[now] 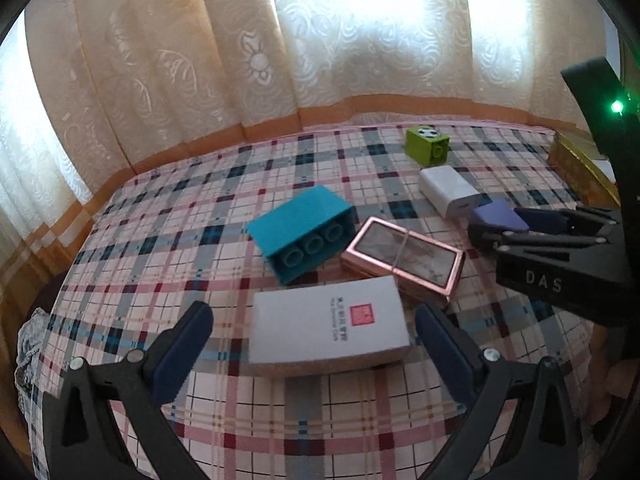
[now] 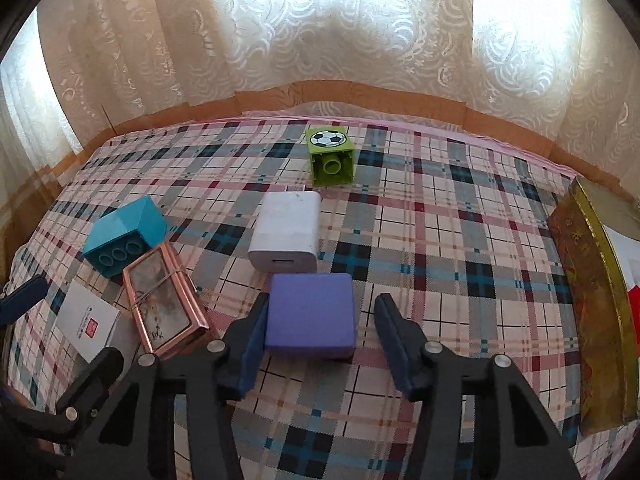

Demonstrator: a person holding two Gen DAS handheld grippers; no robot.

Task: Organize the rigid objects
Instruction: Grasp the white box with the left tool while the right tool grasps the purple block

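Plaid cloth in pink, grey and navy covers the counter (image 2: pixel 440 240), with pale lace curtains behind it. At the left, a teal plastic building brick (image 2: pixel 124 236) lies on its side with its three round sockets showing. Touching its near side is a rose-gold framed rectangular case (image 2: pixel 164 300). Nearest on the left lies a flat white cardboard box with a red square mark (image 1: pixel 326 330), and the left gripper (image 1: pixel 314 344) straddles it, jaws released and well clear of both short ends.

In the middle, a lime-green brick with a football printed on top (image 2: pixel 330 156) stands far back. Nearer is a white plastic charger block (image 2: pixel 288 232), and just in front of that a flat purple square block (image 2: pixel 312 316). The right gripper (image 2: pixel 320 332) brackets the purple block: the left pad appears to touch its edge, while a clear gap remains at the right pad, so it is not yet clenched.

At the far right edge lies a gold patterned tin or box (image 2: pixel 592 312), probably the destination.

The step in hand looks like a double pick. Next, each pair of jaws would need to clamp squarely before any lift.
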